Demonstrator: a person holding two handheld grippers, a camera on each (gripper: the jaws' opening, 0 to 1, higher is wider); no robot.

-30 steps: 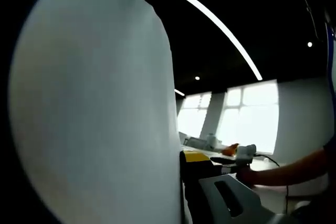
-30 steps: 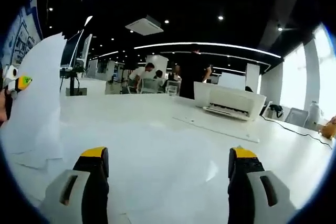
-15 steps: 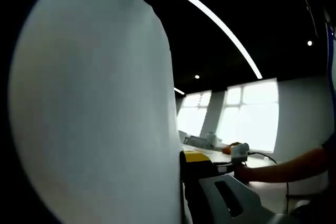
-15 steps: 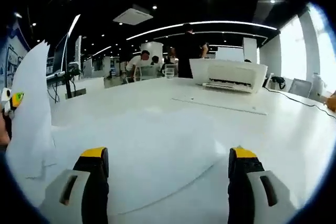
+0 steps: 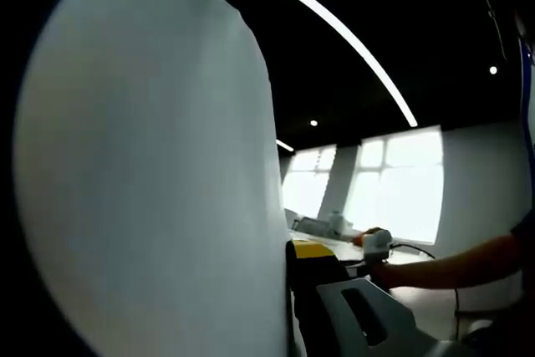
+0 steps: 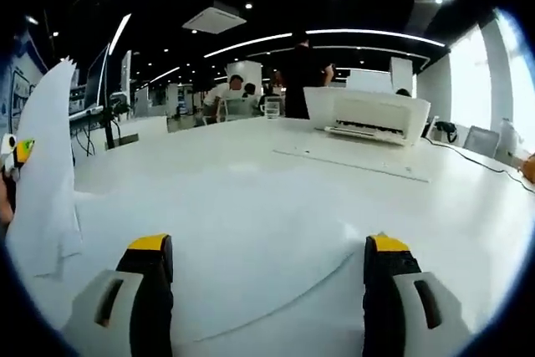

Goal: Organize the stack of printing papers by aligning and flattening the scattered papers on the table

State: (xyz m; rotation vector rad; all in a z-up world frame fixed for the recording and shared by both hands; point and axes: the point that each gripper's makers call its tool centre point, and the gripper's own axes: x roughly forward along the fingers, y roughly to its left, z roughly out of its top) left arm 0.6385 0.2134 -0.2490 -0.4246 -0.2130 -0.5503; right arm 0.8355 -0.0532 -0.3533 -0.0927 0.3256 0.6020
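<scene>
Left gripper (image 5: 288, 307) grips a sheet of paper (image 5: 150, 173) held upright off the table (image 6: 276, 165). Right gripper (image 6: 267, 290) gapes wide, empty, low over sheets (image 6: 251, 240) lying flat. Gathering step; next likely lay the raised sheet squarely onto those.

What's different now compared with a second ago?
The right gripper has dipped lower toward the table, fingers open and empty as before. In the left gripper view it has drifted slightly left. The left gripper keeps its hold on the upright paper, which hasn't shifted. The printer stays put.
</scene>
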